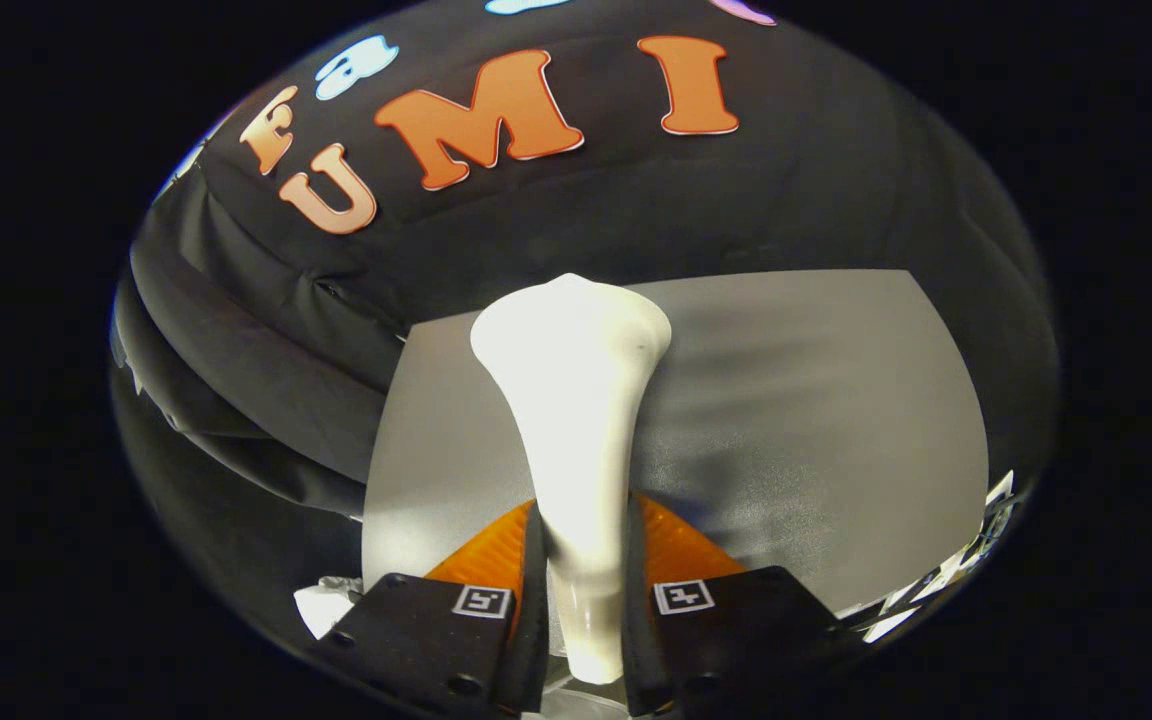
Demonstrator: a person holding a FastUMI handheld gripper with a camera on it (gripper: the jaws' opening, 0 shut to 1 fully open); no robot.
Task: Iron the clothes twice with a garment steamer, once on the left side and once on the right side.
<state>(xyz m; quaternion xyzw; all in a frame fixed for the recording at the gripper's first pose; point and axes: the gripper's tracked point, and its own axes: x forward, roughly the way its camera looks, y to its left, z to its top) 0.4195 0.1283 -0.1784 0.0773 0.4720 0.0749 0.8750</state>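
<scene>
The white garment steamer is gripped at its narrow handle by the gripper, with both jaws pressed on it. Its wide head is seen beyond the jaws, over the grey clothes spread flat behind it.

The garment steamer stands clamped between the gripper fingers, its head reaching forward over the clothes spread beyond.

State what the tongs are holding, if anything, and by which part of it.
The tongs are shut on the white garment steamer, both fingers pressing its narrow handle; its wide head points ahead over the grey cloth.
</scene>
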